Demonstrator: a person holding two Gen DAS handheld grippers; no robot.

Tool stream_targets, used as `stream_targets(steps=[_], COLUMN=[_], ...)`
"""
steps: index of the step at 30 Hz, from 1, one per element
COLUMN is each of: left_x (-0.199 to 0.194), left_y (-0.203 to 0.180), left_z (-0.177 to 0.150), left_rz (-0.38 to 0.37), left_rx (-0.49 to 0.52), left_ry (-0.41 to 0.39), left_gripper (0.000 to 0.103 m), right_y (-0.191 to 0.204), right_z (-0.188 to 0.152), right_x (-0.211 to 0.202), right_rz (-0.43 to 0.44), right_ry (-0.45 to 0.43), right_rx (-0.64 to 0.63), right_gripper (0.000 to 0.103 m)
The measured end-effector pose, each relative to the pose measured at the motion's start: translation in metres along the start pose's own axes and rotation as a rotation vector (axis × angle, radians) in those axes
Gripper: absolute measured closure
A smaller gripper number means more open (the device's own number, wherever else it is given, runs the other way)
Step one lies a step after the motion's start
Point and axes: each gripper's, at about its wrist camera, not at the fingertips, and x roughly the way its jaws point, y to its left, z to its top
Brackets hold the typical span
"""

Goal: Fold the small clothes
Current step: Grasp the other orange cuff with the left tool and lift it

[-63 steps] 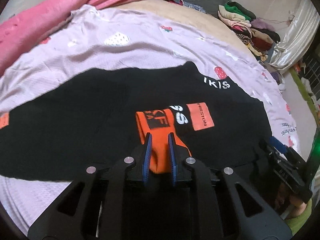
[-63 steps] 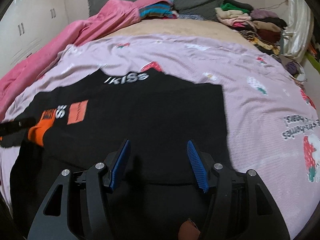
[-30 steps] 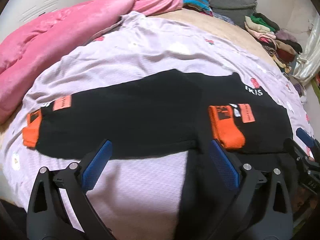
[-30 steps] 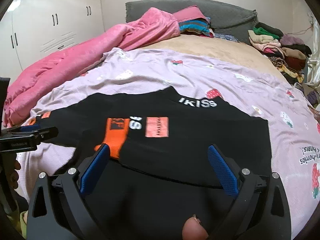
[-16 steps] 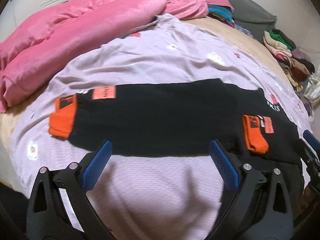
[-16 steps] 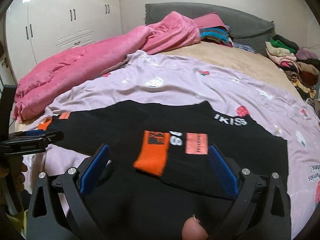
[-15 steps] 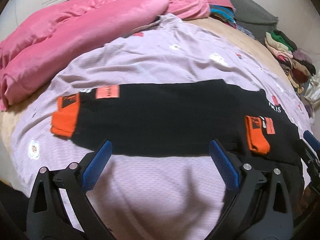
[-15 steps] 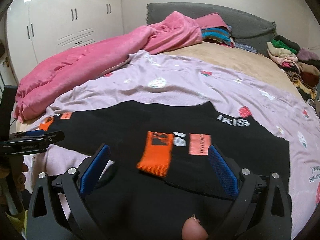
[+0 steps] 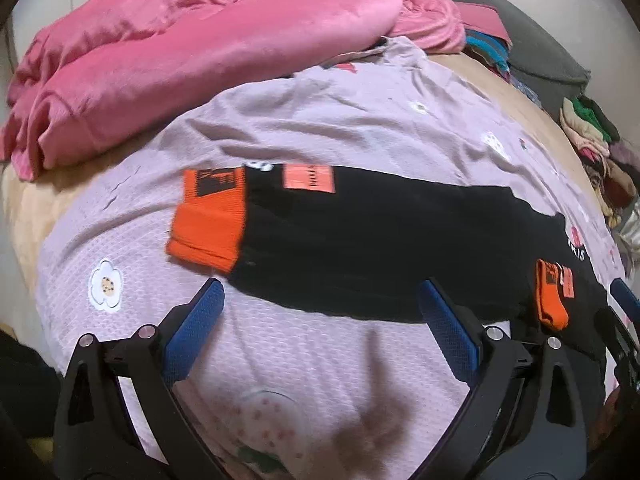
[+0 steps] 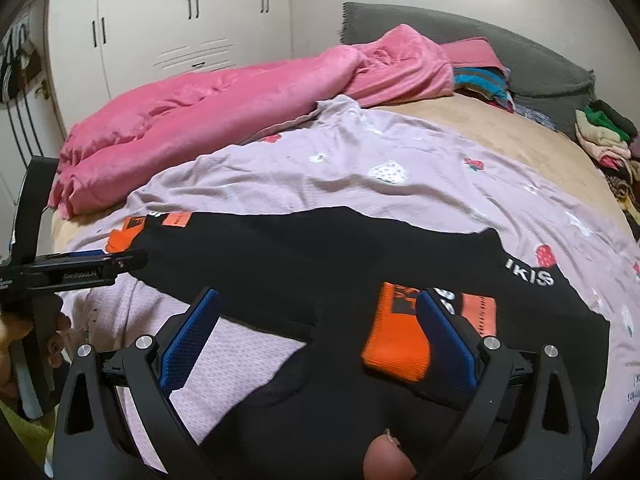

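A black long-sleeved top (image 9: 380, 236) with orange cuffs lies flat on the lilac bedsheet (image 9: 304, 128). One sleeve stretches out to the left, its orange cuff (image 9: 208, 224) just beyond my left gripper (image 9: 320, 300), which is open and empty. The other sleeve is folded across the body, and its orange cuff (image 10: 400, 332) lies by the right finger of my right gripper (image 10: 318, 308), which is open and empty above the top (image 10: 320, 256). The folded cuff also shows in the left wrist view (image 9: 552, 296). The left gripper shows at the left of the right wrist view (image 10: 80, 266).
A pink blanket (image 10: 224, 96) is heaped along the bed's far left side. Piles of folded clothes (image 10: 604, 136) sit at the far right, with a grey cushion (image 10: 520, 60) and coloured clothes (image 10: 480, 80) at the head. White wardrobes (image 10: 168, 40) stand behind.
My left gripper let go of the orange cuff on the body, opened, and swung left to the outstretched sleeve's cuff. My right gripper opened wider and turned left over the top.
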Motion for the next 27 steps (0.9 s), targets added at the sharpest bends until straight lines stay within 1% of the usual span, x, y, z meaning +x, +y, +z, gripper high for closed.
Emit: stream_targets(steps=[5,8,11,12,13,14,15,16,17,18,19,20,21,23,27], left_x=[0.005,0.01,0.016,0.017,0.019,0.02,0.022,0.024,0.025,0.025,0.025,0.023,0.019,0.01,-0.018], left_y=[0.022,0.037,0.054,0.059,0.063,0.066,0.07,0.073,0.076,0.077,0.078,0.078,0.078,0.074,0.055], left_z=[0.004,0.007,0.009,0.01,0.011,0.012,0.013,0.015,0.016,0.018,0.02,0.021,0.024,0.026,0.035], left_rz=[0.011,0.01,-0.009,-0.015,-0.019,-0.028,-0.037,-0.044,-0.051,-0.056,-0.062,-0.069,-0.095,-0.124,-0.154], left_rx=[-0.049,-0.099,-0.173,-0.194,-0.21,-0.227,-0.249,-0.266,-0.285,-0.296,-0.304,-0.307,-0.31,-0.303,-0.244], left_ry=[-0.001,-0.003,-0.011,-0.018,-0.023,-0.027,-0.03,-0.034,-0.041,-0.046,-0.053,-0.06,-0.075,-0.097,-0.158], left_gripper=[0.012,0.012,0.012,0.014,0.023,0.028,0.037,0.043,0.046,0.057,0.075,0.087,0.096,0.096,0.096], right_y=[0.015,0.023,0.026,0.026,0.025,0.023,0.021,0.019,0.016,0.014,0.01,0.007,0.004,-0.005,-0.024], right_z=[0.004,0.004,0.002,0.002,0.001,0.0,0.0,-0.001,-0.001,-0.002,-0.003,-0.004,-0.005,-0.006,-0.009], right_x=[0.008,0.012,0.015,0.015,0.016,0.016,0.016,0.016,0.016,0.015,0.014,0.013,0.012,0.009,0.0], right_rz=[0.032,0.041,0.043,0.041,0.037,0.034,0.027,0.021,0.017,0.014,0.009,0.005,0.0,-0.01,-0.029], right_ry=[0.013,0.02,0.03,0.033,0.038,0.042,0.044,0.046,0.048,0.048,0.047,0.045,0.042,0.035,0.012], right_rx=[-0.033,-0.047,-0.051,-0.05,-0.047,-0.044,-0.039,-0.033,-0.028,-0.024,-0.016,-0.011,-0.005,0.013,0.057], right_gripper=[0.005,0.005,0.005,0.005,0.005,0.005,0.005,0.005,0.005,0.005,0.005,0.005,0.005,0.005,0.005])
